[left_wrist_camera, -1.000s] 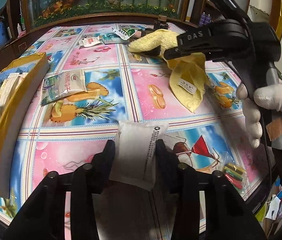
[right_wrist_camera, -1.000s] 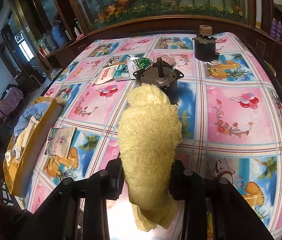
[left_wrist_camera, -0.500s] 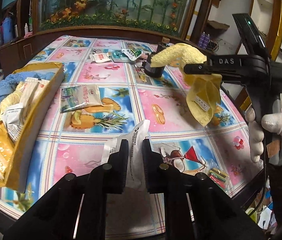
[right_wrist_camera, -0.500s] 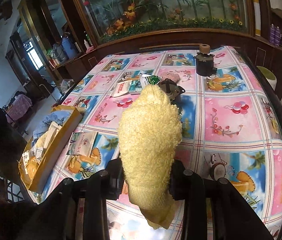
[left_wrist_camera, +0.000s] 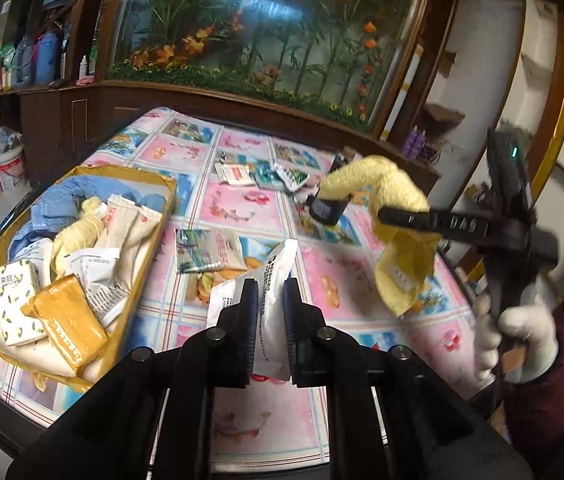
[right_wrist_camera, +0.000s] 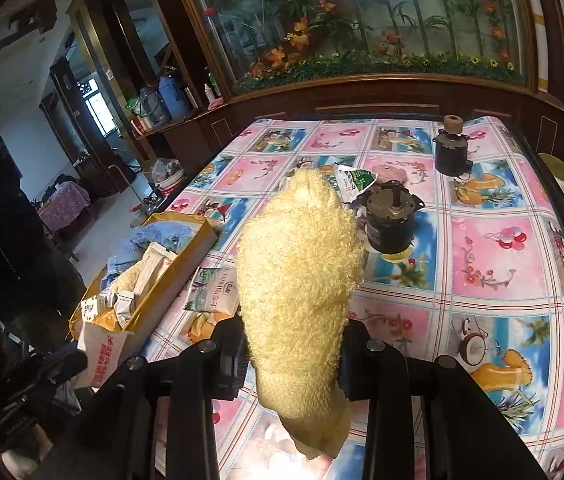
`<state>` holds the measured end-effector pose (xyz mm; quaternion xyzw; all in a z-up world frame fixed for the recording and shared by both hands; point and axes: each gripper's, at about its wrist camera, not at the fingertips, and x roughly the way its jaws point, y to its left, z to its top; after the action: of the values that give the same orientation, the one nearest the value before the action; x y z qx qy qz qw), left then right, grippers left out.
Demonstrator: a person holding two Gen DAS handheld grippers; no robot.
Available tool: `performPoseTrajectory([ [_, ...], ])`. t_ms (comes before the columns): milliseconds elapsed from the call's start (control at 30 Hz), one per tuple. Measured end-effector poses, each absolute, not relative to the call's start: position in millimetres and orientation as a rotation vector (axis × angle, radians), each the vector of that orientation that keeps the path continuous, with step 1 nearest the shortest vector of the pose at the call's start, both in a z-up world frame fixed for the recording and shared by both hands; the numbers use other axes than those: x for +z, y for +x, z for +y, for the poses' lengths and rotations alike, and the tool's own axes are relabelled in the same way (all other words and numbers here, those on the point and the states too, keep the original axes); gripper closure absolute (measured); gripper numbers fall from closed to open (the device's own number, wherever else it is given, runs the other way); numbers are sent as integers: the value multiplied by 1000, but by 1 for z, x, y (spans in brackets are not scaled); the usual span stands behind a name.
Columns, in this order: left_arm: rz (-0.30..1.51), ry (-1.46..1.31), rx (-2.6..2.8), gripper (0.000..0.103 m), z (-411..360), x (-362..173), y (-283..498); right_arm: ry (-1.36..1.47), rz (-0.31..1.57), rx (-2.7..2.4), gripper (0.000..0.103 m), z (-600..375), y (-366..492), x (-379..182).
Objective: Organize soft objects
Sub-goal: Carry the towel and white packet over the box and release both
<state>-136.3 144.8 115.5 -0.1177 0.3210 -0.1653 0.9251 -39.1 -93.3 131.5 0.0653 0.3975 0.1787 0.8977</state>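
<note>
- Pinching a white printed plastic pouch (left_wrist_camera: 272, 312) between its two black fingers, your left gripper (left_wrist_camera: 268, 312) holds it clear of the tabletop, the pouch standing nearly upright with its top corner leaning right.
- A second ago that pouch lay flat on the cloth with the jaws wide on either side of it; half a second ago they had already closed on it, and since then it has been lifted higher.
- Your right gripper (right_wrist_camera: 293, 344) is clamped around a fluffy yellow towel (right_wrist_camera: 299, 280), which bulges up between the fingers and hangs in a fold below them.
- From the left wrist view you can see the same towel (left_wrist_camera: 397, 240) held in the air above the right side of the table, a white label on its dangling corner, and your white-gloved right hand (left_wrist_camera: 517, 344) around the black handle.
- The towel sits in the grip just as it did in both earlier frames; the right camera now looks from farther back and higher, so more of the table shows.
- Left of both grippers stands an open yellow cardboard box (left_wrist_camera: 162, 216) holding a blue cloth, pale yellow cloth, white packets and a mustard-coloured pack; it is more fully in view than before.
- On the colourful fruit-patterned tablecloth (right_wrist_camera: 493, 264), a flat printed sachet (left_wrist_camera: 208, 250) lies just beside the box, unmoved.
- Beyond the towel a small black motor (right_wrist_camera: 391, 220) stands on the cloth, with a second dark motor (right_wrist_camera: 451, 148) near the far edge.
</note>
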Motion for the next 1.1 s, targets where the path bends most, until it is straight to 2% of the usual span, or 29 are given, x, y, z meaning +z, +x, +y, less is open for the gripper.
performPoseTrajectory([
  [167, 607, -336, -327, 93, 191, 137, -138, 124, 808, 417, 68, -74, -41, 141],
  [400, 553, -333, -193, 93, 243, 153, -133, 123, 808, 538, 68, -29, -35, 151],
  [767, 614, -271, -49, 93, 286, 122, -86, 183, 903, 759, 68, 64, 5, 148],
  [1100, 716, -319, -44, 92, 303, 80, -57, 240, 1064, 819, 68, 138, 51, 102],
])
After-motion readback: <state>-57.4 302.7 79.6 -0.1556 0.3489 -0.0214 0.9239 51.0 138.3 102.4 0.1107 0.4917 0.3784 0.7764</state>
